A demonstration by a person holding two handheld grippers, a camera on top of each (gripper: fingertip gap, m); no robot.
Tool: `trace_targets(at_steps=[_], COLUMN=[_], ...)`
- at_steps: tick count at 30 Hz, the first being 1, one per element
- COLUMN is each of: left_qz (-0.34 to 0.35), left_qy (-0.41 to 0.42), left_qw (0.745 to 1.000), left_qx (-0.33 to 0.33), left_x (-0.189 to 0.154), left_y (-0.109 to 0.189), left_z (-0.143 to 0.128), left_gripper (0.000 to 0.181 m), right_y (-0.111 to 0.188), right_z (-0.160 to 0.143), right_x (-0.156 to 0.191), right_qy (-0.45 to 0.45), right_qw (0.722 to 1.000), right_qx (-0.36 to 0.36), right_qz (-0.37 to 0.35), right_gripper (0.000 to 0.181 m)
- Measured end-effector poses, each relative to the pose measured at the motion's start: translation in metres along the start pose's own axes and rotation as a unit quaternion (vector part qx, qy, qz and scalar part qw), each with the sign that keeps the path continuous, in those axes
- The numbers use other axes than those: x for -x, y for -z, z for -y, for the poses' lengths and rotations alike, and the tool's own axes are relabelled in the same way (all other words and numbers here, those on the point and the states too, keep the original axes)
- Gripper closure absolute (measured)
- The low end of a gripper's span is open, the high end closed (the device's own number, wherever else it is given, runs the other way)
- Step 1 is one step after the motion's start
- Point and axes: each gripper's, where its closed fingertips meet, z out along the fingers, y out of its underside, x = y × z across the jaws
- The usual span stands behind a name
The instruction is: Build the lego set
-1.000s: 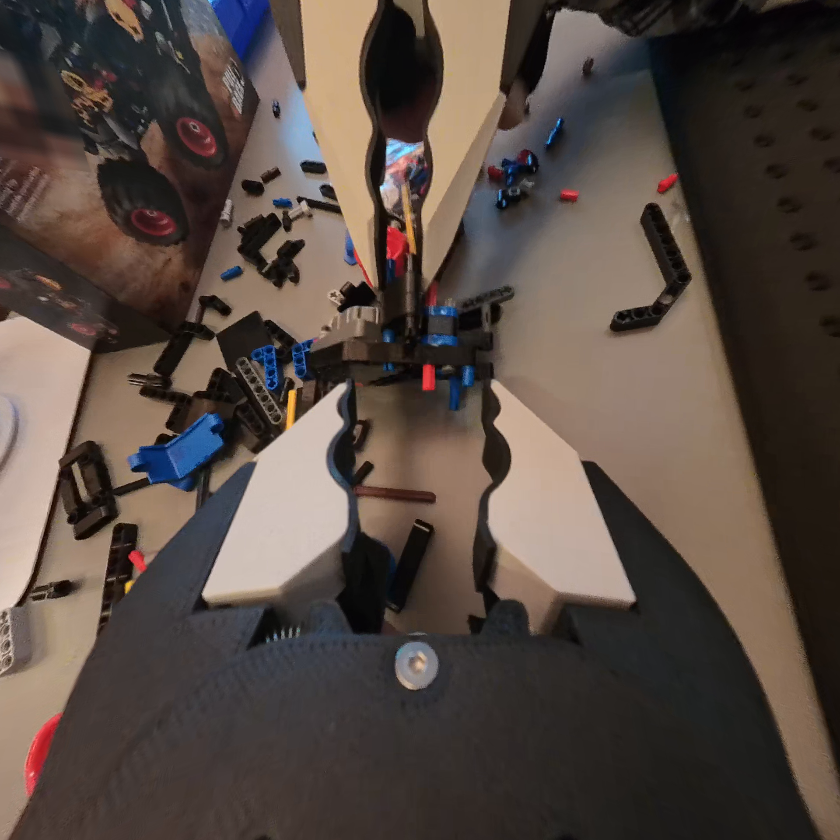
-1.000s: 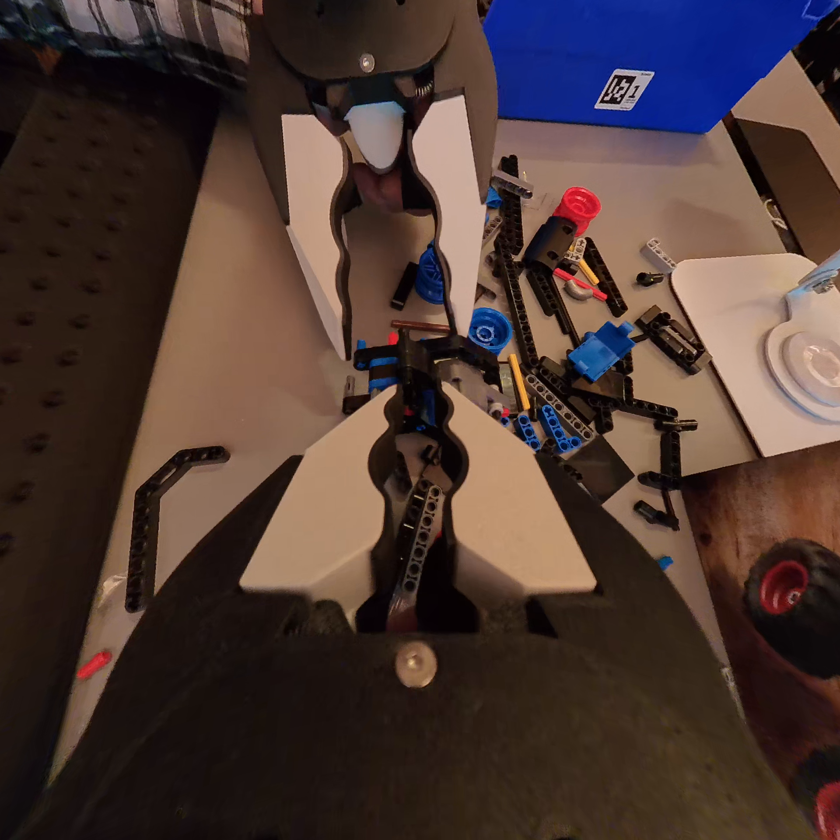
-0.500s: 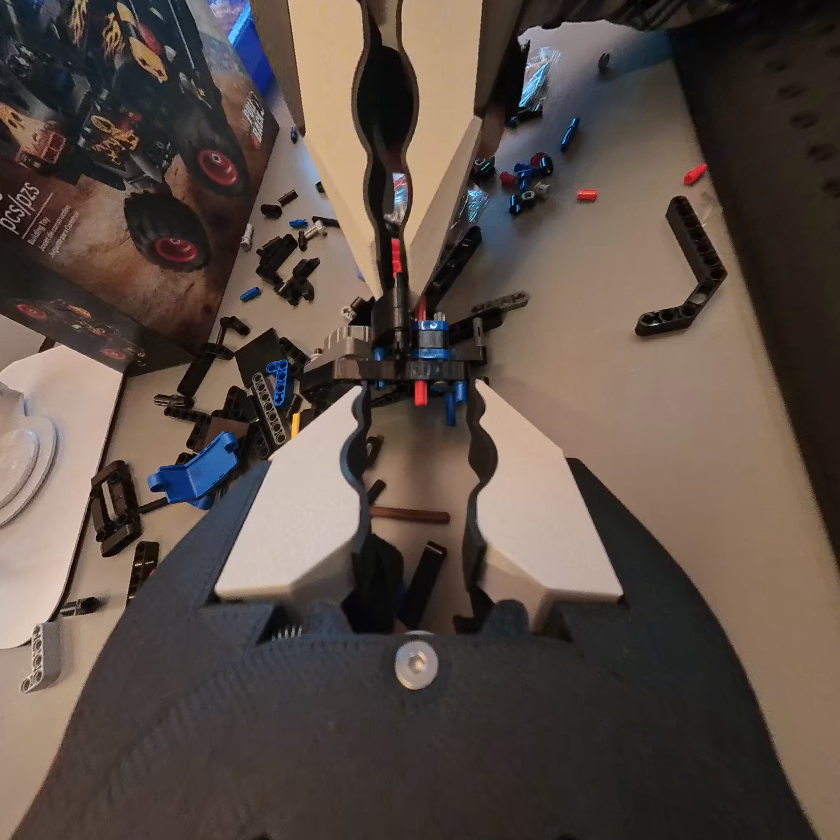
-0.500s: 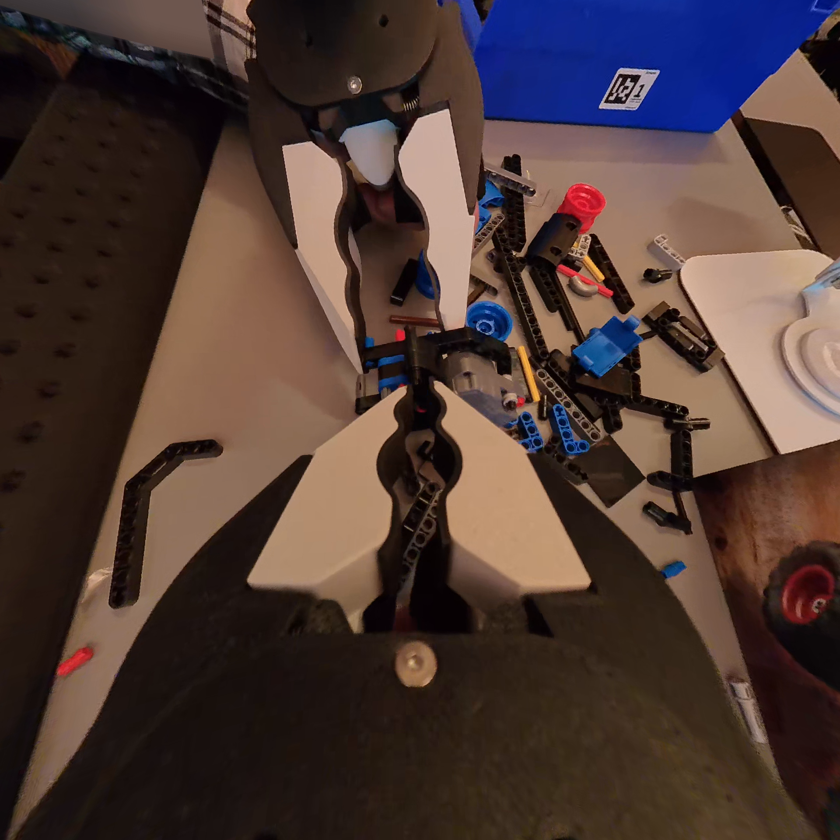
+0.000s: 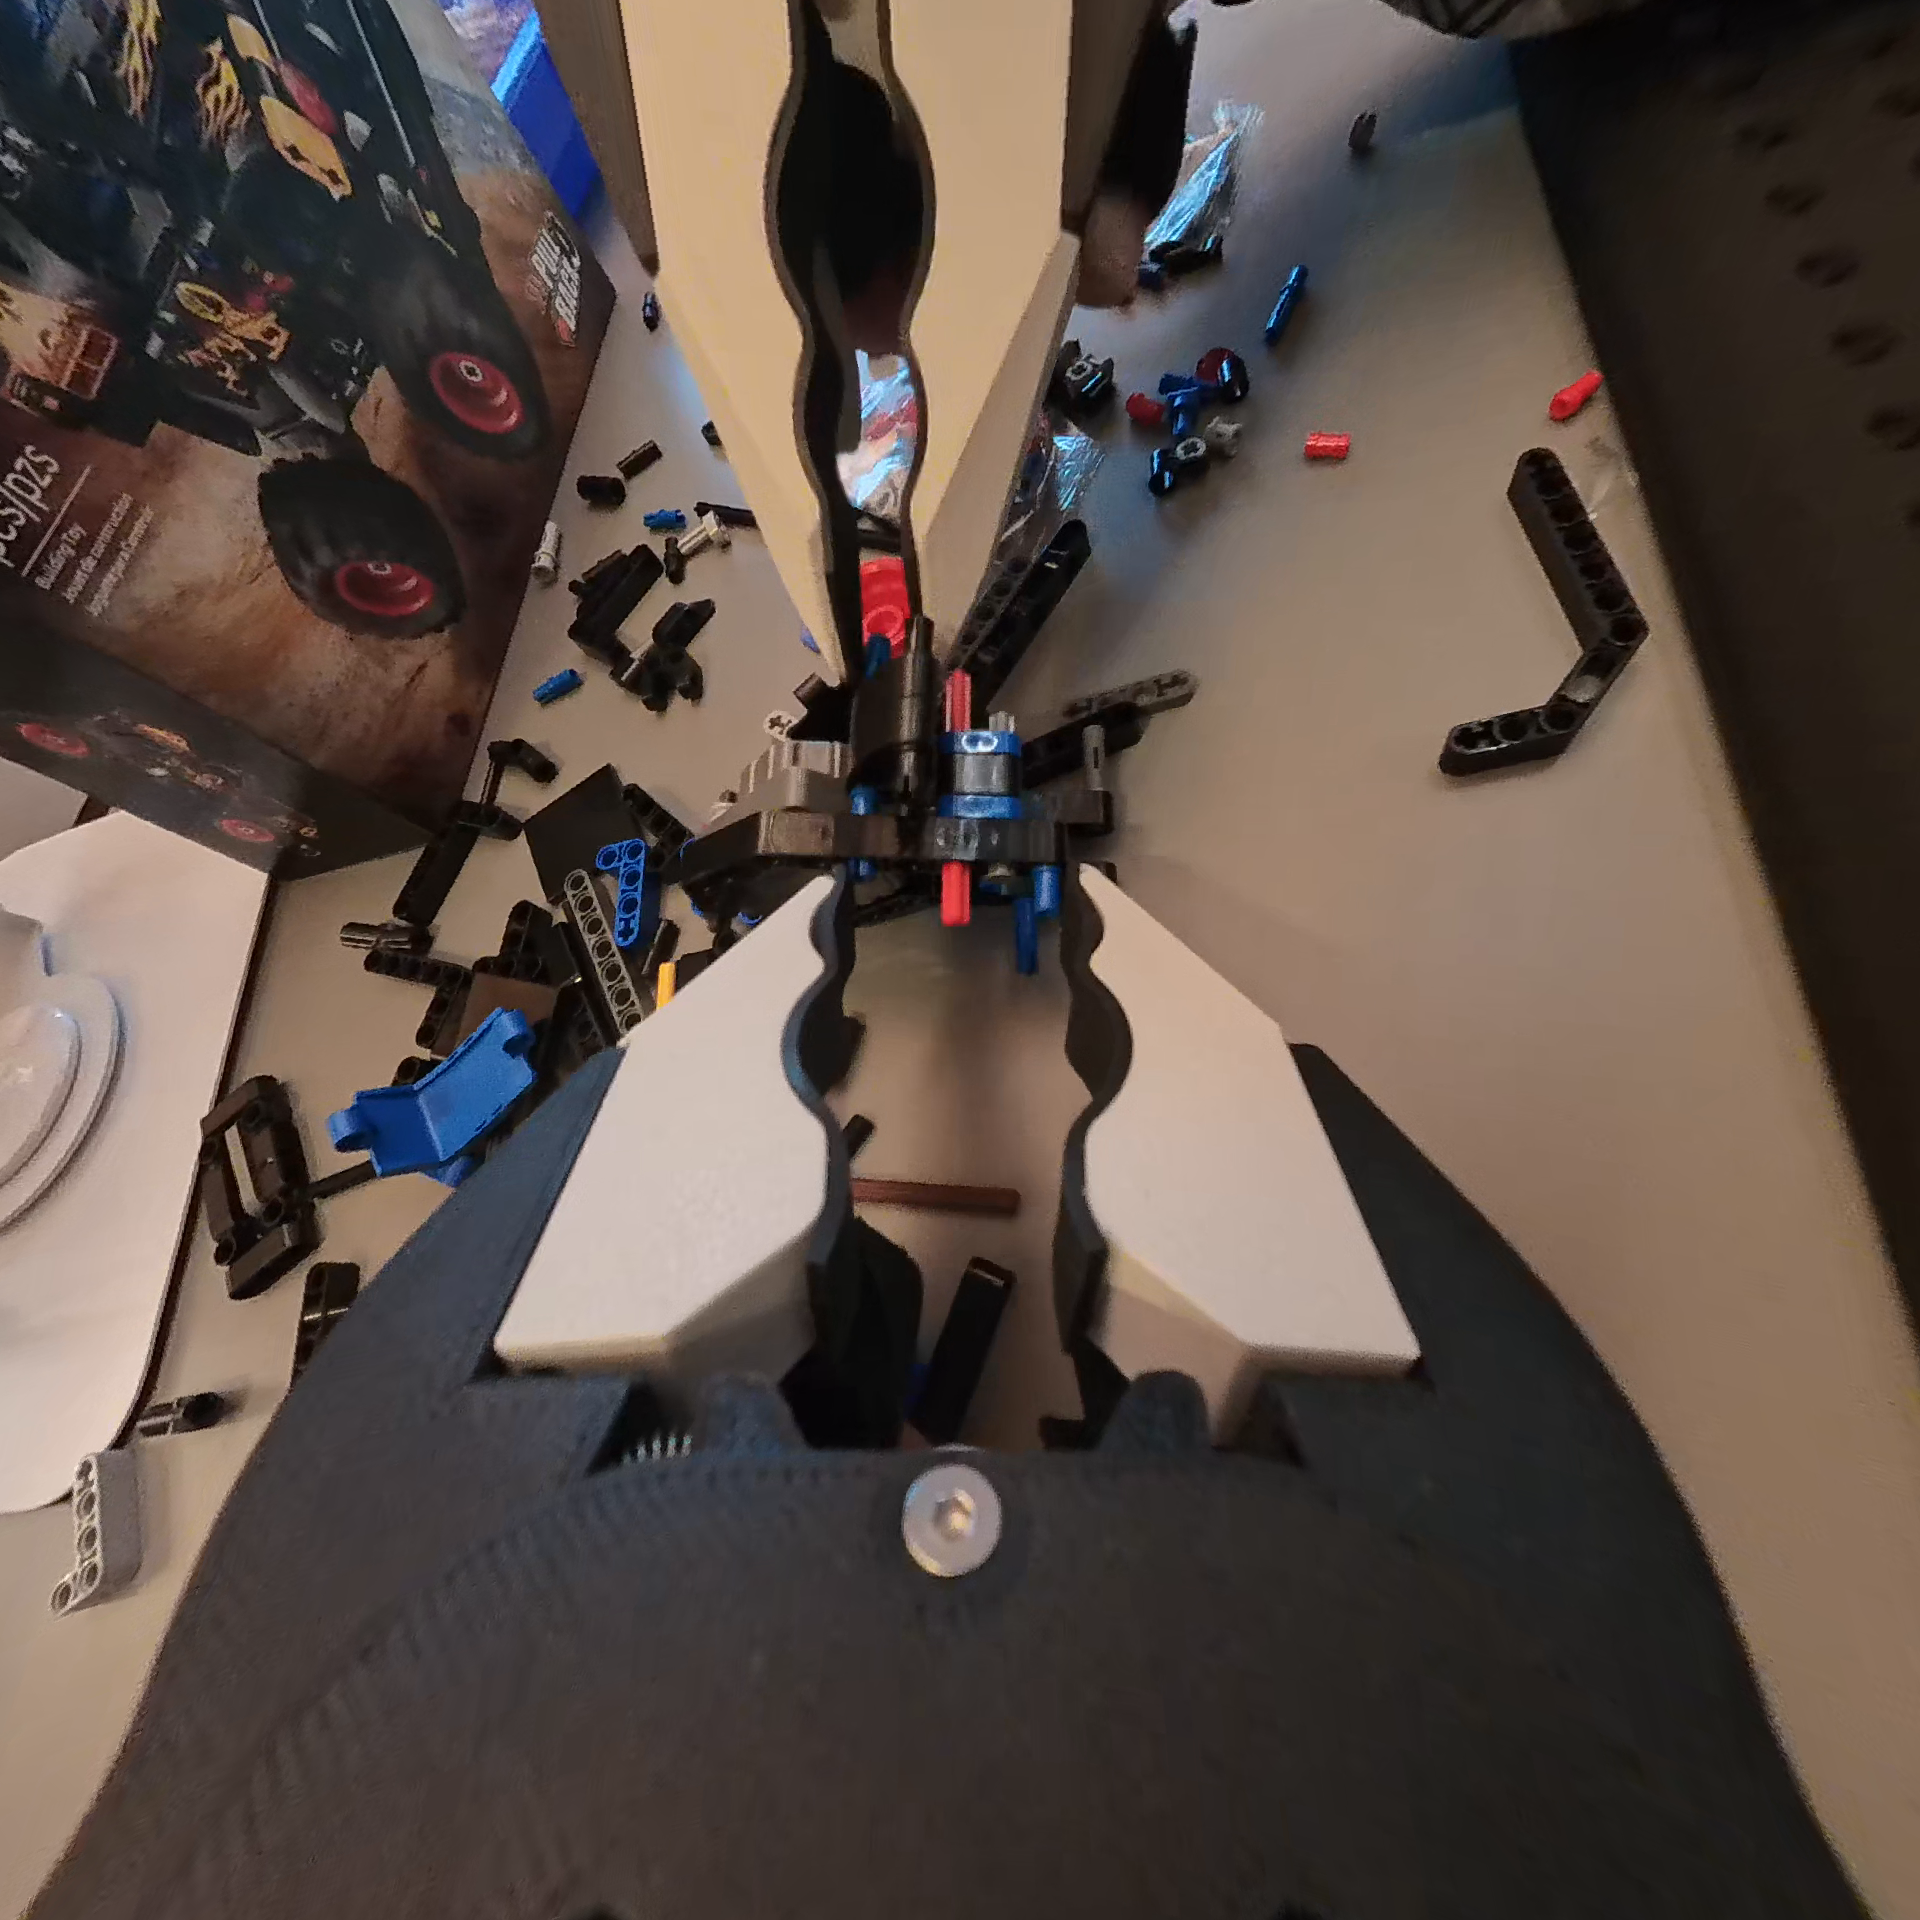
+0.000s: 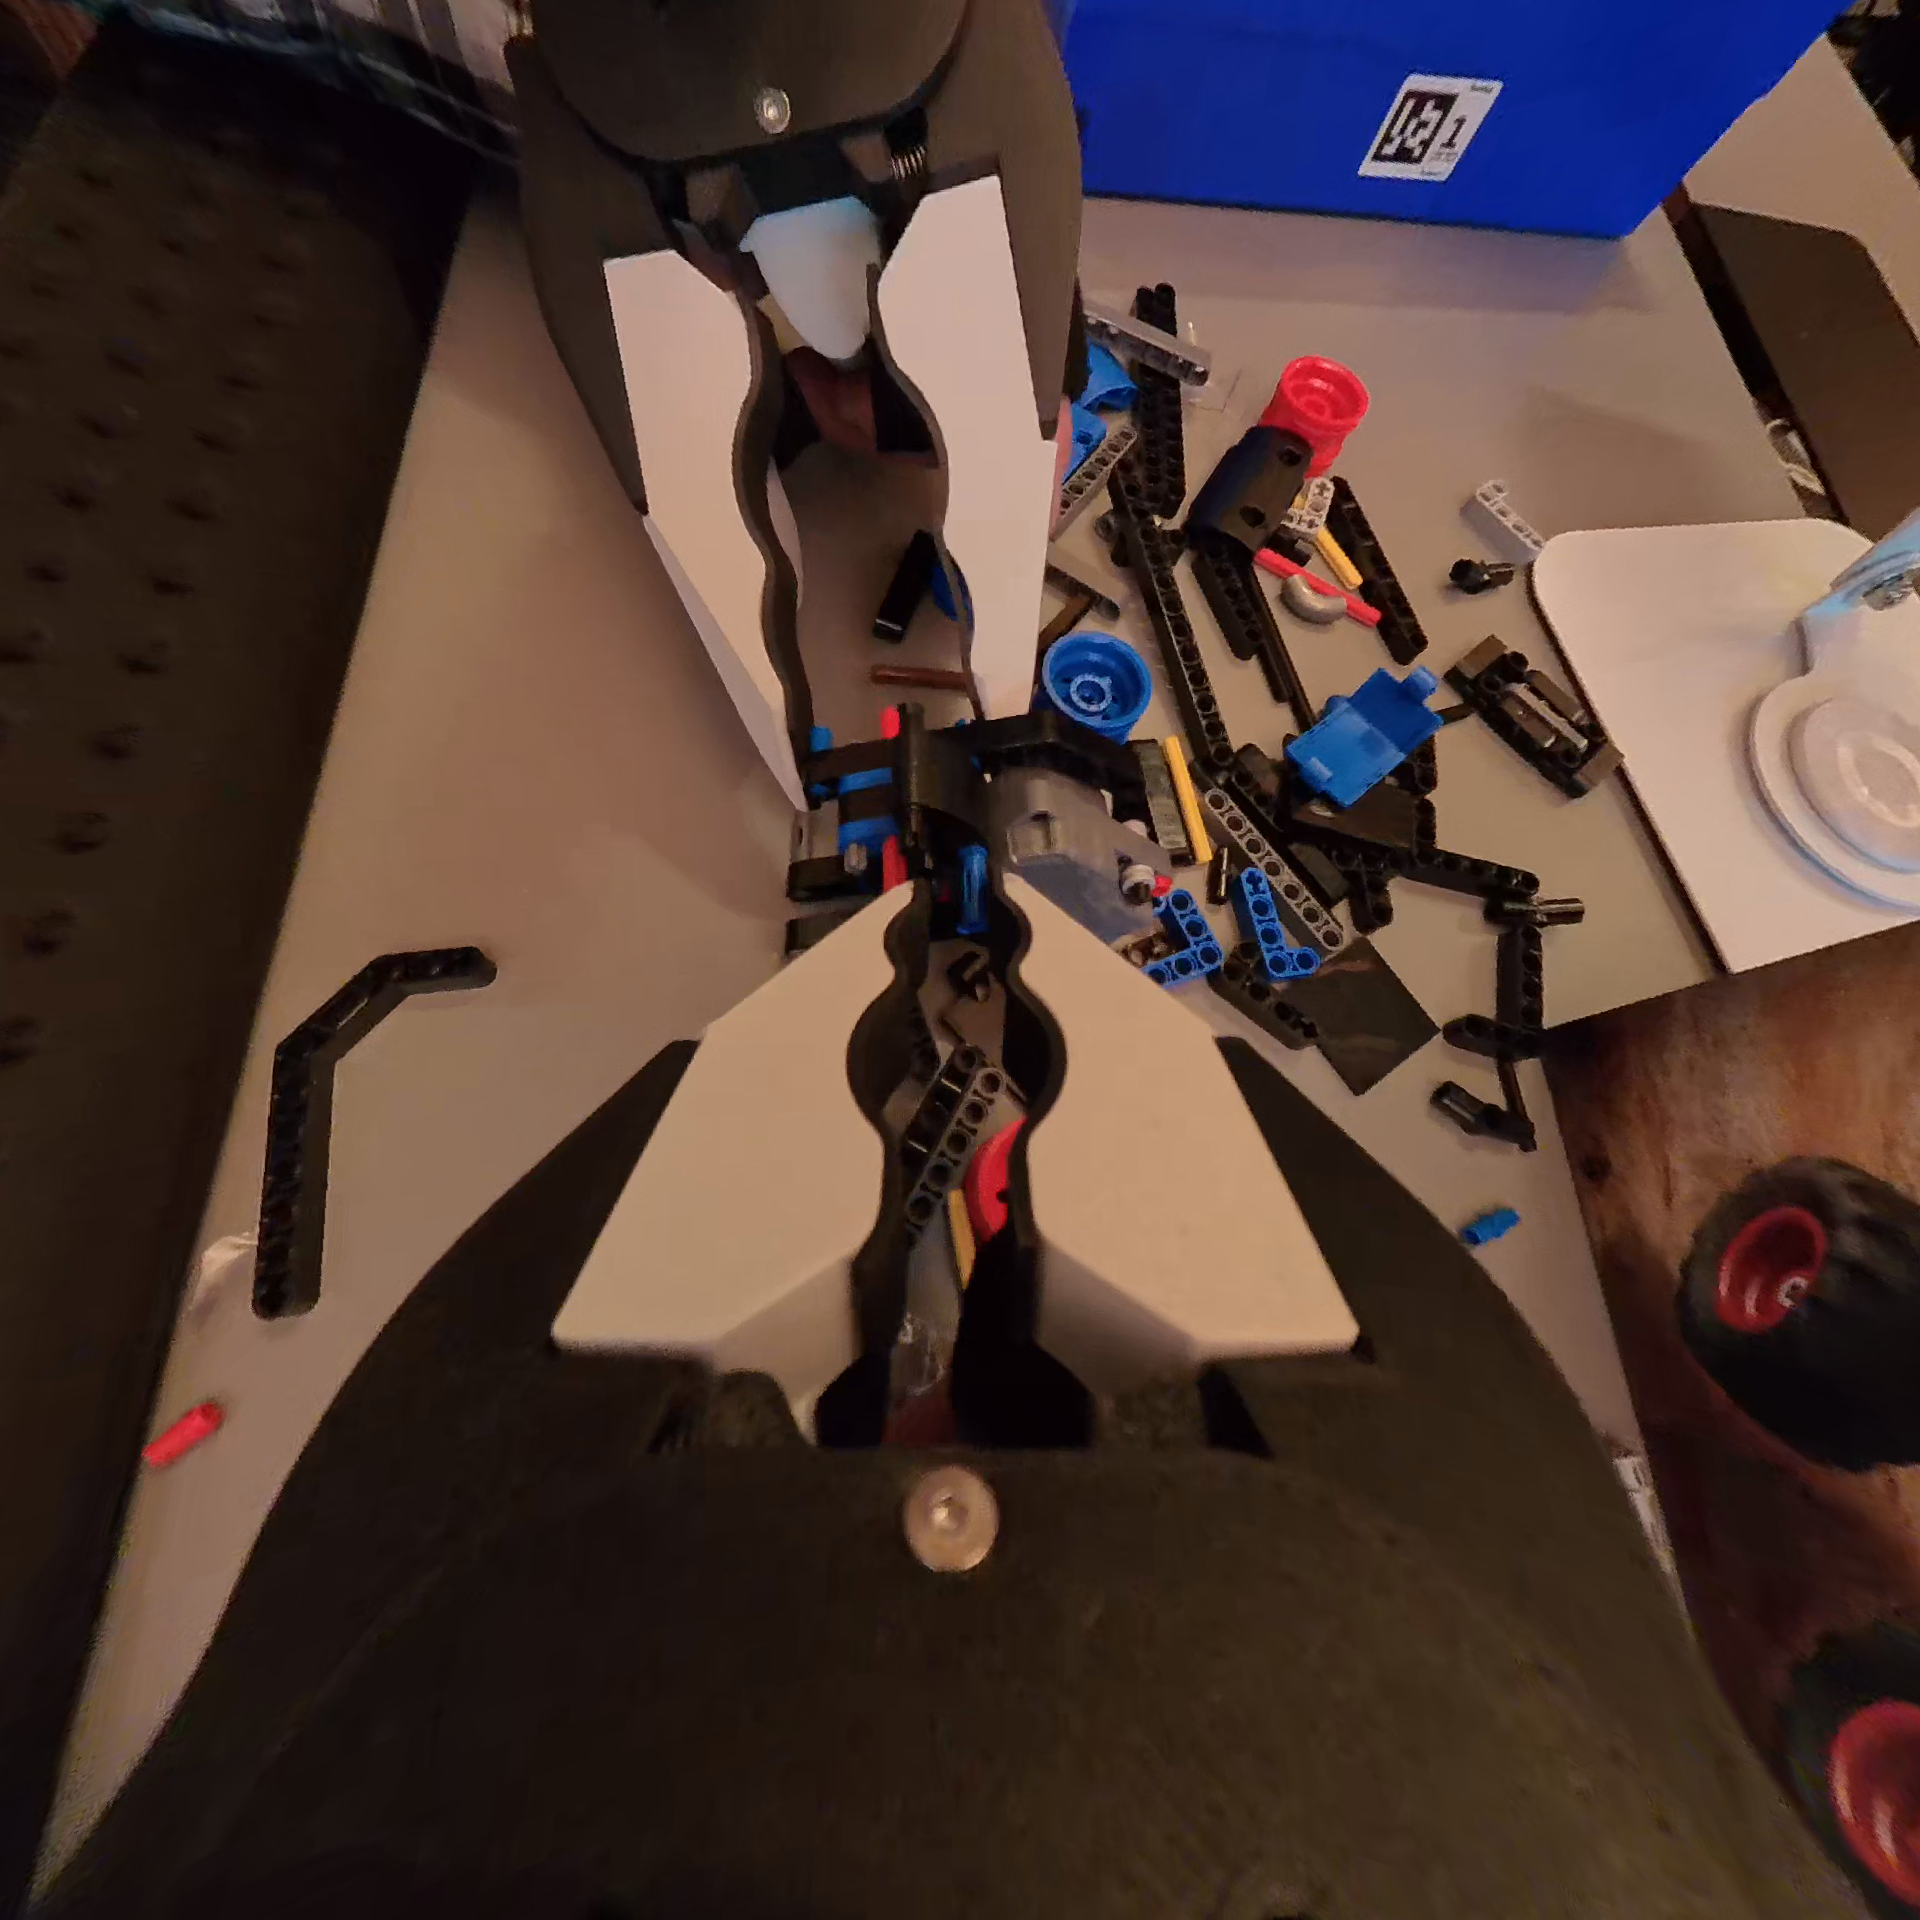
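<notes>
Facing each other across the half-built black, blue and grey brick assembly (image 5: pixel 914 821) on the table, your right gripper (image 6: pixel 951 914) pinched its near edge while your spread left gripper (image 5: pixel 951 914) waited opposite, just short of it.

Assembly (image 5: pixel 914 810) apparently between both grippers; box (image 5: pixel 260 416) left.

Printed lettering on toy box (image 5: pixel 343 582); square coded tag with digit on blue bin (image 6: pixel 1430 127).
</notes>
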Motion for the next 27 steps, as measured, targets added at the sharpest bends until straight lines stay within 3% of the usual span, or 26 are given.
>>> trace_targets(at_steps=[27], left_qz=[0.014], left_qy=[-0.031], left_qw=[0.999], left_qx=[0.02], left_x=[0.0002], left_y=[-0.0026], left_z=[0.0], left_gripper=[0.146], right_y=[-0.0059], right_z=[0.0071], right_x=[0.0019], right_qy=[0.011], right_qw=[1.0], right_qx=[0.003], right_qz=[0.011], right_gripper=[0.175])
